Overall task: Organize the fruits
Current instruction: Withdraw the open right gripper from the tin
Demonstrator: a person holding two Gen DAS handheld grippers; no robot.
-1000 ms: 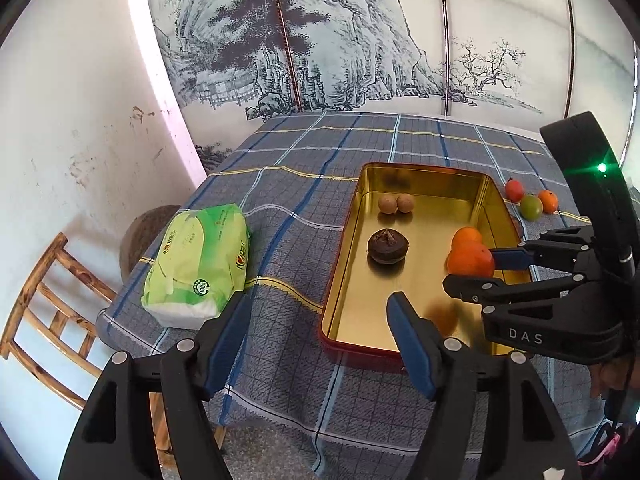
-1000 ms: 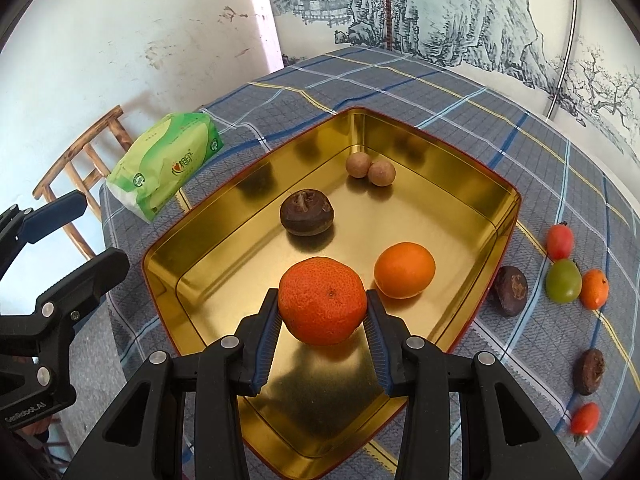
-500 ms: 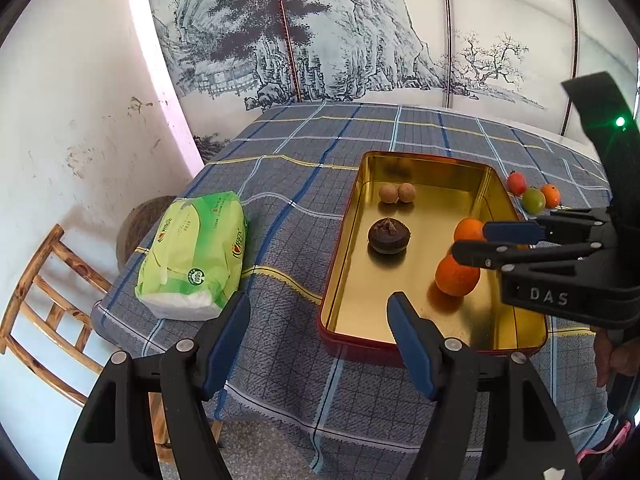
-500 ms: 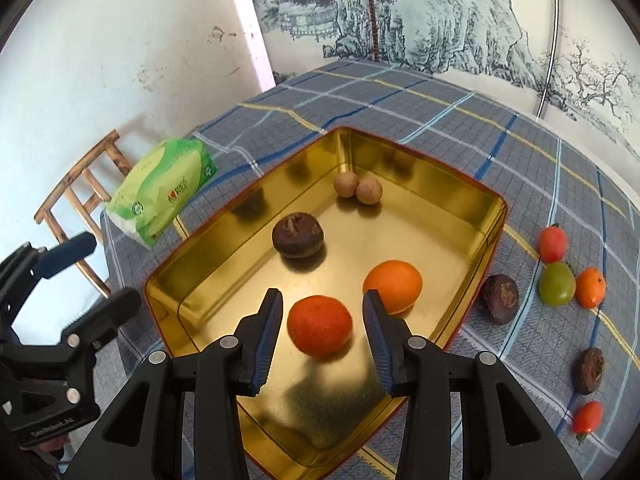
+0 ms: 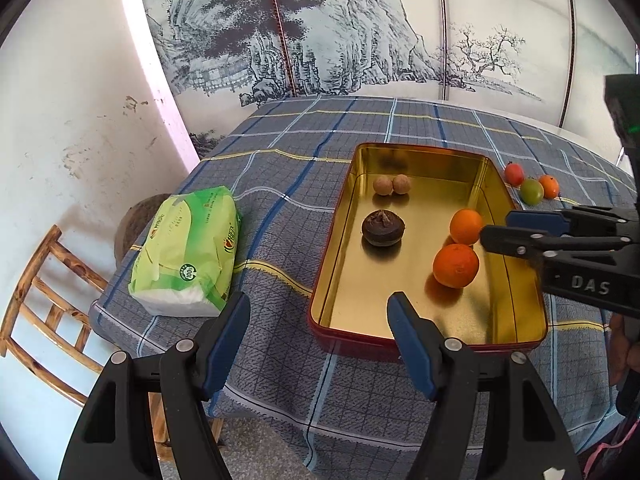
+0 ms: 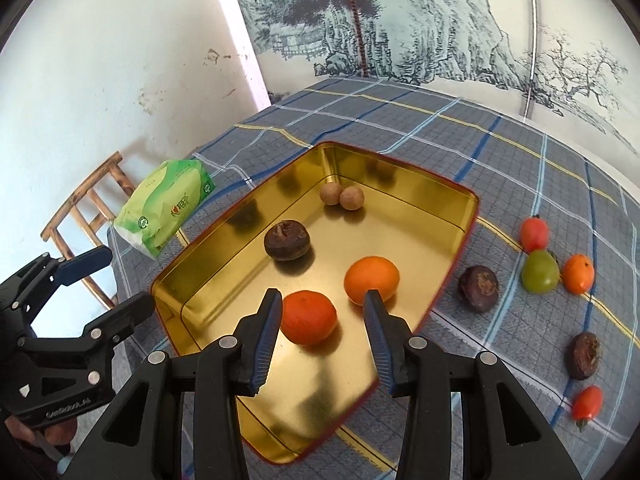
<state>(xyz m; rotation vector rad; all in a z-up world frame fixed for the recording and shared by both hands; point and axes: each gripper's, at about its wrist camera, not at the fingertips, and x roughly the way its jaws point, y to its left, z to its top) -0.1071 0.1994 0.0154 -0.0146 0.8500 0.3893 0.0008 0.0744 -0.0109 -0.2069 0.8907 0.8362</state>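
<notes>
Right of tin, three dark fruits only right view shows, both grippers' jaws apart.

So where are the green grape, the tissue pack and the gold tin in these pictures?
green grape (image 6: 540, 271), right wrist view, middle of its skin.
tissue pack (image 5: 188, 252), left wrist view, centre of the green wrapper.
gold tin (image 6: 404, 184), right wrist view, its far inner wall.

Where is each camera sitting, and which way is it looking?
Left wrist: rides the left claw, looking across the table's near edge at the gold tin; the right claw pokes in from the right.
Right wrist: rides the right claw, looking down into the tin at the darker orange; the left claw shows lower left.
Both see the tin, oranges and green tissue pack.
</notes>
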